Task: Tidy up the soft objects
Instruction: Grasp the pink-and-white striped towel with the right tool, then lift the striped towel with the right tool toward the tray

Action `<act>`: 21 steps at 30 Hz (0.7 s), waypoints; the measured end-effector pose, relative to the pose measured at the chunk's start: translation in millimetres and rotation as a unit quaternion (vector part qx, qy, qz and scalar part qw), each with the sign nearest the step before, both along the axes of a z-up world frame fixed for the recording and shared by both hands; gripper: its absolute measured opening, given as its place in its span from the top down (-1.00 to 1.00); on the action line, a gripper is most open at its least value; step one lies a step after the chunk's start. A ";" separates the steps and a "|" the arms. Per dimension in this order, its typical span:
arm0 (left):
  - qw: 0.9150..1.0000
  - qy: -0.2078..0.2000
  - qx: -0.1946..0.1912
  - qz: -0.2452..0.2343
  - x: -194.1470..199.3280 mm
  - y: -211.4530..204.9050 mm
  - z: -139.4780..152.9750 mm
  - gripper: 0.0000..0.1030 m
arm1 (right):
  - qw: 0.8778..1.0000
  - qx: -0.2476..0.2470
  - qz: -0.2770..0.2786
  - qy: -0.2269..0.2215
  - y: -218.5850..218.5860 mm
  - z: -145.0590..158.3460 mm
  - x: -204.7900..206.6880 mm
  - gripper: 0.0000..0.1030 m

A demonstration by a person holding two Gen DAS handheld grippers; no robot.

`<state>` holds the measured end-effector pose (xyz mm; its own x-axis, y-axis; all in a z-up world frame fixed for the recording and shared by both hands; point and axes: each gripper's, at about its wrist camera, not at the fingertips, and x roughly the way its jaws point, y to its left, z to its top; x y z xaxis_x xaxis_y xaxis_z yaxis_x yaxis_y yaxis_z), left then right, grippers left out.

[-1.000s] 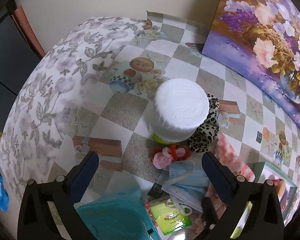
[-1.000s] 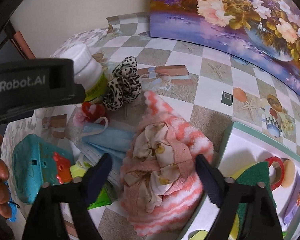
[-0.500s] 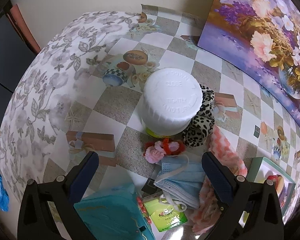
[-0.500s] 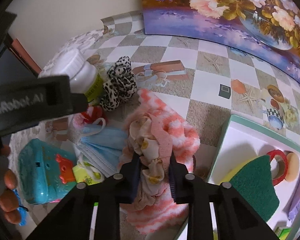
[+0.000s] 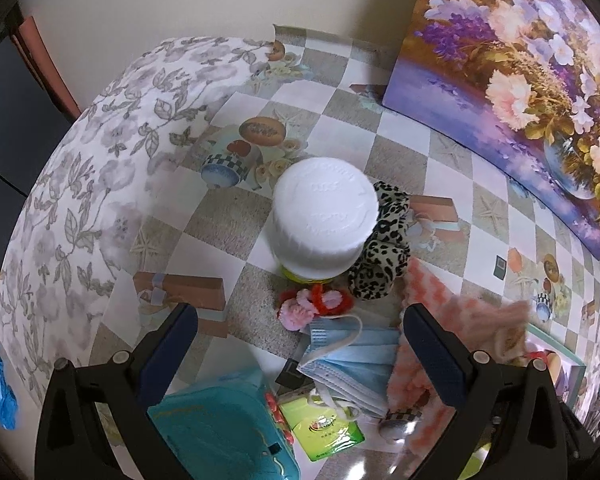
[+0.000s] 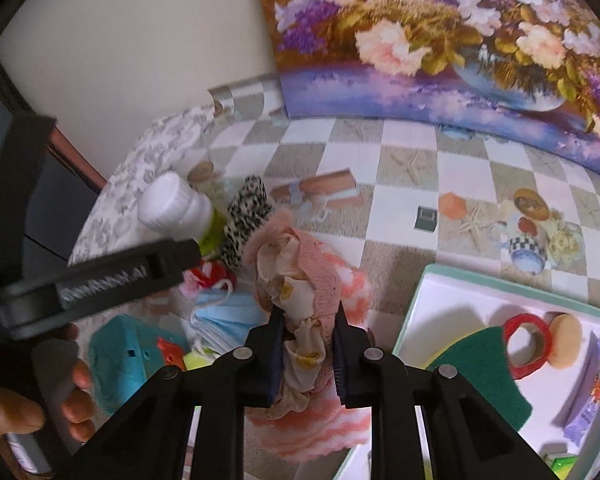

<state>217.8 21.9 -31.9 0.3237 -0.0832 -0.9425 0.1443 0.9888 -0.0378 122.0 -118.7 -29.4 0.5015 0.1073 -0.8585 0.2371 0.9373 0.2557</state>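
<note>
Right wrist view: a cream floral fabric scrunchie (image 6: 296, 312) is pinched between the right tongs (image 6: 308, 354), its bunched length running upward and away along the fingers, above a pink-and-white striped fuzzy cloth (image 6: 332, 416) on the checkered tabletop (image 6: 400, 184). A white compartmented box with a mint rim (image 6: 418, 300) is seen just to the right of the tongs, already holding a green scouring pad (image 6: 484, 376); it is judged the likely destination, so the coming move turns on a short carry rightward. The left tongs (image 5: 300, 344) are held spread and empty above a blue surgical mask (image 5: 352, 364), a leopard-print scrunchie (image 5: 384, 248) and a red-and-pink pompom hair tie (image 5: 316, 304), beside a white-capped plastic bottle (image 5: 324, 220). The right hand is clearly nearer the box.
</note>
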 end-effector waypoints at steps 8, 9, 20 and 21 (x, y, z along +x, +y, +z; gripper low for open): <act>0.999 0.010 -0.028 -0.011 -2.9 -7.6 1.9 -0.99 | 1.000 0.010 -0.008 0.004 -10.3 6.5 -3.4 0.58; 1.000 0.009 -0.026 -0.013 -3.8 -9.7 1.9 -0.99 | 1.000 0.012 -0.007 0.013 -10.6 0.9 -2.4 0.58; 0.999 0.017 -0.020 -0.021 -5.6 -15.8 -5.9 -0.99 | 0.998 0.016 0.017 0.060 1.0 -24.6 2.5 0.38; 0.999 0.017 -0.020 -0.020 -5.7 -15.3 -5.6 -0.99 | 0.998 0.014 0.014 0.057 -0.1 -22.0 1.6 0.27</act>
<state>212.1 6.6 -37.5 0.2879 -0.1336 -0.9483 0.1812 0.9799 -0.0831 123.6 -118.8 -51.4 0.3974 0.1452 -0.9061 0.2389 0.9370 0.2549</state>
